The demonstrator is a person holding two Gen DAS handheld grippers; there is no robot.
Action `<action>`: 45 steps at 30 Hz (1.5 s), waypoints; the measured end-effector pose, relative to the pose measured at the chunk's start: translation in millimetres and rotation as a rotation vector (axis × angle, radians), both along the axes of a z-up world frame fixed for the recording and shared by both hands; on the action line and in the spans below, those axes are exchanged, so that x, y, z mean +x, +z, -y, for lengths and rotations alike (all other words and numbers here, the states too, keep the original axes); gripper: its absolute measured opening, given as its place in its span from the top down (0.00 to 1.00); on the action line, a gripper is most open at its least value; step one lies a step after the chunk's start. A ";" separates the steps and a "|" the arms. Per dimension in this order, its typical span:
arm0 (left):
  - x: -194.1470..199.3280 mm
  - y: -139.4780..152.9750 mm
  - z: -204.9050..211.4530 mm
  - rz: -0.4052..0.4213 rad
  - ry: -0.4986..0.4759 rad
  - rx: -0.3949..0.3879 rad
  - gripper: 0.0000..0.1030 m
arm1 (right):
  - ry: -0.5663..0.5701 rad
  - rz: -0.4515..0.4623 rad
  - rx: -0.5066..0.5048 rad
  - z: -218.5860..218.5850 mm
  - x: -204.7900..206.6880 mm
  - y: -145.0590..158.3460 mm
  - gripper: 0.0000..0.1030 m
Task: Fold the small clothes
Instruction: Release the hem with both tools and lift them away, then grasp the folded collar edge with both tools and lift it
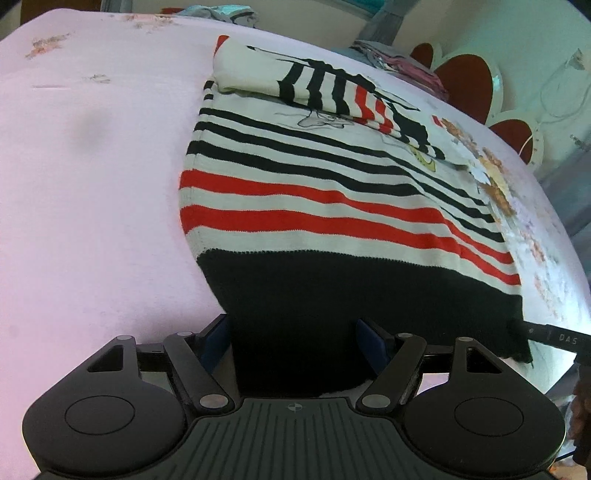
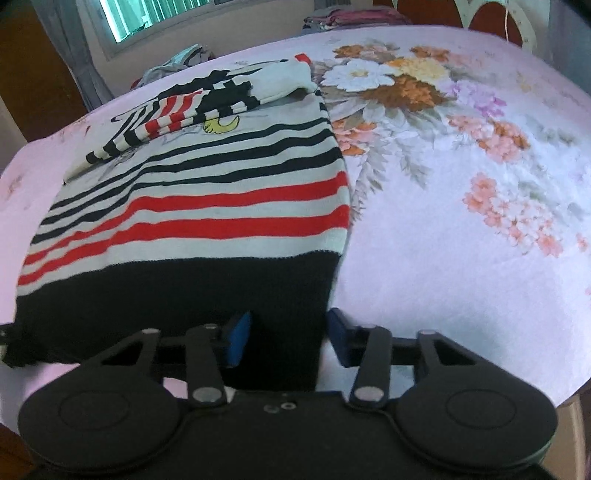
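Observation:
A small knitted sweater [image 1: 314, 192] with black, red and white stripes and a black hem lies flat on the bed, its sleeves folded across the chest at the far end. It also shows in the right wrist view [image 2: 207, 206]. My left gripper [image 1: 295, 345] sits at the hem's left corner with the black hem between its blue pads, which stand wide apart. My right gripper [image 2: 288, 339] sits at the hem's right corner, the hem between its pads, also apart. The right gripper's tip [image 1: 554, 336] shows at the hem's far corner.
The bed is covered by a pink sheet [image 1: 92, 184] with a floral print [image 2: 406, 85]. Piles of other clothes [image 2: 177, 62] lie at the far edge. A red and white headboard [image 1: 469, 85] and a window [image 2: 155, 14] stand beyond.

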State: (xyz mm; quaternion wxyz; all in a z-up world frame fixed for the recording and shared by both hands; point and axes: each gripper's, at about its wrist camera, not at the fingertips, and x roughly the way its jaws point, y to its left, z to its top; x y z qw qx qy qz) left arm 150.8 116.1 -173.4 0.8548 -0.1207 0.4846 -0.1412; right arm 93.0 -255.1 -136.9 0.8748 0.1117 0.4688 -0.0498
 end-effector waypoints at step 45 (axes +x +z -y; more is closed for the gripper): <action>261.2 78.7 29.3 0.250 0.139 -0.187 0.89 | 0.013 0.296 0.214 52.6 255.9 73.6 0.90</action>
